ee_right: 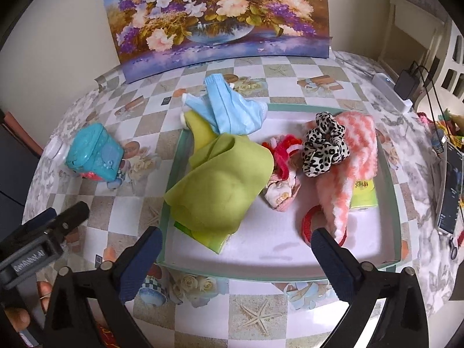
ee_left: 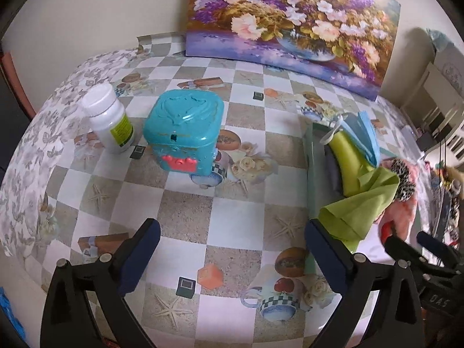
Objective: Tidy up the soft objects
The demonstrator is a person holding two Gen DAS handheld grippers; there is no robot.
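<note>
A shallow green-rimmed tray point(ee_right: 278, 272) on the checked tablecloth holds the soft things: a lime-green cloth point(ee_right: 223, 179), a blue face mask point(ee_right: 229, 110), a leopard-print scrunchie point(ee_right: 324, 145), a pink-and-white fluffy sock point(ee_right: 348, 174), a small floral cloth point(ee_right: 279, 194) and a red band point(ee_right: 307, 223). My right gripper point(ee_right: 235, 261) hangs open over the tray's near edge, nothing between its fingers. My left gripper point(ee_left: 232, 255) stands open above bare tablecloth, left of the tray point(ee_left: 311, 179), with the green cloth point(ee_left: 359, 203) just beyond its right finger.
A turquoise plastic box point(ee_left: 182, 130) and a white pill bottle point(ee_left: 108, 119) stand left of the tray. A flower painting point(ee_right: 220, 17) leans on the wall behind. A phone point(ee_right: 449, 185) and a white power strip point(ee_right: 391, 92) lie at the right.
</note>
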